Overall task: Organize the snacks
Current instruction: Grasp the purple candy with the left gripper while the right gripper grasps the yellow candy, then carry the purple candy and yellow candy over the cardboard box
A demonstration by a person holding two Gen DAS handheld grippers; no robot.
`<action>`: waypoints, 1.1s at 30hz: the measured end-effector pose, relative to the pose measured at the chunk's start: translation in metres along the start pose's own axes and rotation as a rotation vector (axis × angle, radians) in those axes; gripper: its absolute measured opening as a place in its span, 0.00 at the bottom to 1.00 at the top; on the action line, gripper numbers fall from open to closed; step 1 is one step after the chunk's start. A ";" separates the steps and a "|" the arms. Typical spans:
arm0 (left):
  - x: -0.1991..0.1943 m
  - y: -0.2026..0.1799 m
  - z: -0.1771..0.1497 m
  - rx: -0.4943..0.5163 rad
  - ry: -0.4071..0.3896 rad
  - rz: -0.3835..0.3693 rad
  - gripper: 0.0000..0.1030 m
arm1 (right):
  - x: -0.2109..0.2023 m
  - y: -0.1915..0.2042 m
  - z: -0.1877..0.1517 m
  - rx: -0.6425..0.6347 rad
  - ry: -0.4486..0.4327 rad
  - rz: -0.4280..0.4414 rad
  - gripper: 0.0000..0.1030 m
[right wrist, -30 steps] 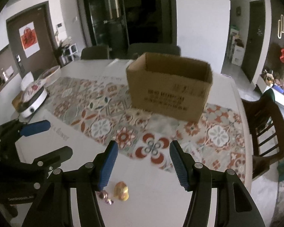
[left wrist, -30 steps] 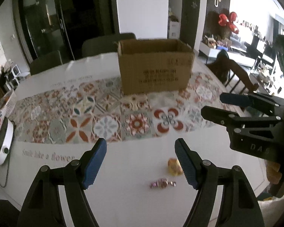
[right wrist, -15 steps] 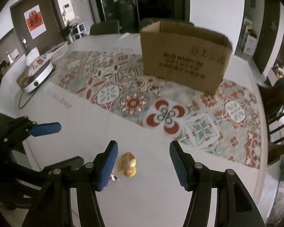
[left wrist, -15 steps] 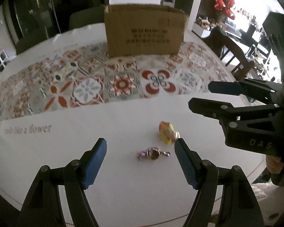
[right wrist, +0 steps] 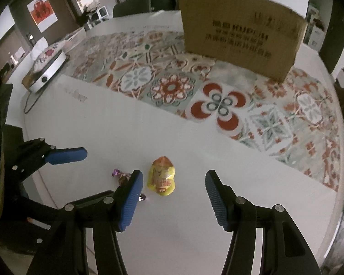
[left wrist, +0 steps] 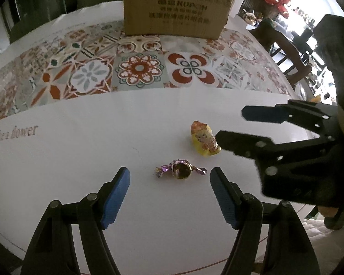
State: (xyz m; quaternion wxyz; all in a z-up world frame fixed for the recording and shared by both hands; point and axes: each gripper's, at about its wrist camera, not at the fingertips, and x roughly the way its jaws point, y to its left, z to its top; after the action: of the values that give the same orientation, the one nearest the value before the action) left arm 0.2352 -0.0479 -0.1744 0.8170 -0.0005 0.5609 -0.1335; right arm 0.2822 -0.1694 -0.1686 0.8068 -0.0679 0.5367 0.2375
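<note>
A purple foil-wrapped candy (left wrist: 181,171) lies on the white tablecloth (left wrist: 80,151) between the blue pads of my left gripper (left wrist: 169,172). Those jaws are closing, and the pads stand clear of the wrapper on both sides. A yellow snack packet (right wrist: 162,178) lies just beside it, between the fingertips of my right gripper (right wrist: 173,175), which is open and touches nothing. In the right wrist view the candy (right wrist: 121,175) is half hidden behind the right gripper's left finger. The brown cardboard box (left wrist: 176,9) stands upright at the far side of the table.
A patterned tile-print runner (left wrist: 137,68) crosses the table between the snacks and the box. A round white appliance (right wrist: 47,68) with a cord sits at the far left edge. A dark wooden chair (left wrist: 286,52) stands off the table's right side.
Both grippers have come down toward the table and tipped further downward. The candy and the packet now sit between their fingertips, and the box has slid to the top of both views.
</note>
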 end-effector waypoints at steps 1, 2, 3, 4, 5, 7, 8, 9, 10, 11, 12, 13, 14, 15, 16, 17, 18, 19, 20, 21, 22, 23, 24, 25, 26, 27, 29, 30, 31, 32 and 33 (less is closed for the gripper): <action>0.003 -0.001 0.000 0.005 0.006 -0.006 0.69 | 0.003 0.000 0.000 0.004 0.008 0.008 0.56; 0.005 -0.001 0.000 0.007 0.009 -0.007 0.69 | 0.006 0.000 -0.001 0.008 0.015 0.015 0.56; 0.007 -0.002 0.000 0.009 0.012 -0.007 0.69 | 0.009 0.001 -0.001 0.010 0.021 0.018 0.56; 0.008 -0.002 0.000 0.008 0.012 -0.008 0.69 | 0.011 0.001 -0.001 0.011 0.025 0.020 0.56; 0.011 -0.002 0.001 0.003 0.014 -0.010 0.69 | 0.013 0.001 0.000 0.010 0.030 0.021 0.56; 0.014 -0.002 0.002 -0.001 0.014 -0.011 0.69 | 0.017 0.001 0.000 0.014 0.038 0.022 0.56; 0.016 -0.003 0.002 -0.004 0.015 -0.010 0.69 | 0.020 0.001 0.000 0.018 0.043 0.025 0.56; 0.018 -0.003 0.002 -0.005 0.017 -0.009 0.69 | 0.022 0.001 0.001 0.020 0.046 0.024 0.56; 0.019 -0.003 0.003 -0.005 0.019 -0.009 0.68 | 0.024 0.001 0.001 0.021 0.048 0.023 0.55; 0.022 -0.004 0.003 -0.007 0.021 -0.005 0.66 | 0.026 0.001 0.001 0.021 0.051 0.019 0.55; 0.024 -0.004 0.003 -0.008 0.024 -0.002 0.65 | 0.029 0.001 0.002 0.023 0.054 0.015 0.55; 0.026 -0.004 0.003 -0.010 0.027 0.000 0.64 | 0.031 0.000 0.002 0.026 0.059 0.012 0.55; 0.028 -0.003 0.003 -0.014 0.032 -0.002 0.63 | 0.033 -0.001 0.002 0.029 0.066 0.010 0.55; 0.030 -0.003 0.003 -0.015 0.037 -0.004 0.62 | 0.034 -0.001 0.001 0.033 0.072 0.012 0.52; 0.032 -0.003 0.003 -0.017 0.044 -0.005 0.58 | 0.036 -0.001 0.001 0.035 0.079 0.021 0.48; 0.034 -0.003 0.004 -0.019 0.050 -0.009 0.56 | 0.038 -0.002 0.001 0.036 0.085 0.025 0.47; 0.035 -0.002 0.003 -0.020 0.055 -0.013 0.55 | 0.039 -0.001 0.001 0.036 0.089 0.025 0.47; 0.036 -0.002 0.003 -0.021 0.060 -0.016 0.50 | 0.039 -0.001 0.001 0.034 0.090 0.021 0.47; 0.036 -0.002 0.003 -0.019 0.058 -0.009 0.47 | 0.040 -0.001 0.001 0.031 0.092 0.018 0.47; 0.036 -0.003 0.003 -0.014 0.057 -0.005 0.44 | 0.041 -0.001 0.000 0.028 0.095 0.019 0.45; 0.036 -0.003 0.003 -0.013 0.056 -0.005 0.42 | 0.042 0.000 0.000 0.027 0.098 0.025 0.40; 0.036 -0.002 0.003 -0.017 0.054 -0.009 0.41 | 0.043 0.000 0.000 0.025 0.104 0.028 0.37; 0.036 -0.001 0.003 -0.018 0.053 -0.012 0.40 | 0.044 0.000 0.000 0.020 0.111 0.028 0.34; 0.035 -0.001 0.002 -0.015 0.052 -0.011 0.40 | 0.044 0.002 0.000 0.009 0.105 0.019 0.31; 0.035 -0.001 0.002 -0.015 0.050 -0.008 0.38 | 0.044 0.002 0.000 0.006 0.107 0.019 0.28; 0.035 0.000 0.002 -0.017 0.048 -0.008 0.37 | 0.045 0.002 0.000 0.005 0.113 0.024 0.22; 0.034 0.002 0.001 -0.025 0.045 -0.019 0.34 | 0.045 0.002 -0.001 0.003 0.109 0.018 0.22; 0.033 0.003 0.001 -0.032 0.042 -0.022 0.33 | 0.044 0.002 -0.001 0.002 0.106 0.014 0.22; 0.032 0.004 0.001 -0.039 0.038 -0.025 0.33 | 0.044 0.002 -0.001 0.001 0.105 0.013 0.22; 0.031 0.005 0.001 -0.042 0.033 -0.024 0.32 | 0.044 0.002 -0.002 -0.002 0.106 0.013 0.22; 0.030 0.006 0.001 -0.044 0.027 -0.018 0.32 | 0.043 0.003 -0.003 -0.004 0.105 0.012 0.22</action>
State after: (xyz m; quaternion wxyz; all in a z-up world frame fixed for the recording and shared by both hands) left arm 0.2477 -0.0485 -0.2022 0.8079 -0.0218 0.5748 -0.1285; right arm 0.2924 -0.1545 -0.2082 0.7760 -0.0788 0.5782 0.2394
